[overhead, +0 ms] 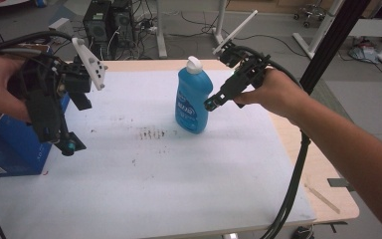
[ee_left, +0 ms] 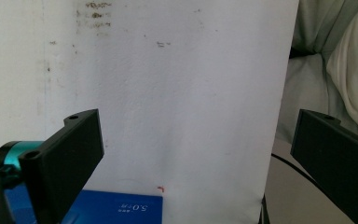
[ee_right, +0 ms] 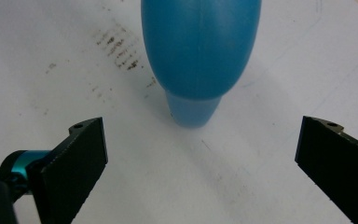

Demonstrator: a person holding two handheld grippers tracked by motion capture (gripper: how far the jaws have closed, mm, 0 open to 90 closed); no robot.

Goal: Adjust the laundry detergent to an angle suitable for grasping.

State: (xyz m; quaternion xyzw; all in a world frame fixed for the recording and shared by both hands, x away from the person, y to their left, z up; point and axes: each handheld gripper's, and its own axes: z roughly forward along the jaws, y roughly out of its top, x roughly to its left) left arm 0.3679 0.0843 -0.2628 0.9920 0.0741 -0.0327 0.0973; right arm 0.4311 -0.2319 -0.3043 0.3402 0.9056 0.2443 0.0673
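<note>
Two tongs, left (ee_left: 193,158) and right (ee_right: 200,163), gape wide; one blue bottle (overhead: 193,97), seemingly upright.

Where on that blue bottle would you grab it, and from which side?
Probably around the wide body of the blue bottle, below its white cap. It stands upright on the white mat, and the right gripper is beside it with jaws open wide, so coming in level from the person's right suits it. The tapered neck offers less to hold.

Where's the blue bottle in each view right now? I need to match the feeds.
High view: blue bottle upright at table centre, beside the right gripper.
Left gripper view: not in it.
Right gripper view: top centre, ahead of the open jaws.
Shared landmark: dark smudges on the white sheet.
</note>
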